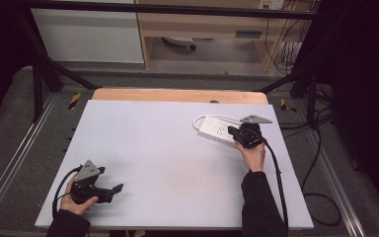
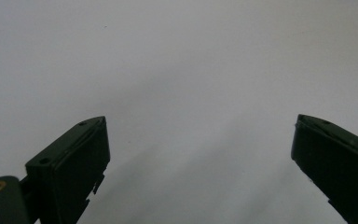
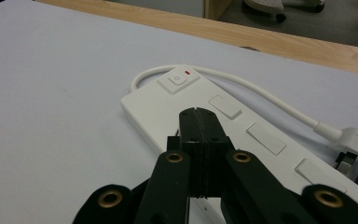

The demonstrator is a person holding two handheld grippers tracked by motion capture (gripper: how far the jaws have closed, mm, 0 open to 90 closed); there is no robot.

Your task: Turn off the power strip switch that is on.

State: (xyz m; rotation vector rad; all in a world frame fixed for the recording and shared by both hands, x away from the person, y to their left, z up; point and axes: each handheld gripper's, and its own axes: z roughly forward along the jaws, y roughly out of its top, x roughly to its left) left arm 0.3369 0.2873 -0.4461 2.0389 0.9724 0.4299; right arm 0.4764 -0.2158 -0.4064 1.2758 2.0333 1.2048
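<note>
The white power strip (image 3: 242,135) lies near the table's (image 1: 143,163) far right edge. The right gripper (image 3: 199,116), jaws closed, hovers over it, probably to press its switch (image 3: 179,80) next. The left gripper (image 2: 198,140) waits open.

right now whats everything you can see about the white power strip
The white power strip is a long, flat plastic bar lying on the table's far right. One end has a square switch beside a small red mark; blank rectangular covers run along its top. Its white cable loops to a plug. The shut right hand-held gripper hovers above it.
</note>
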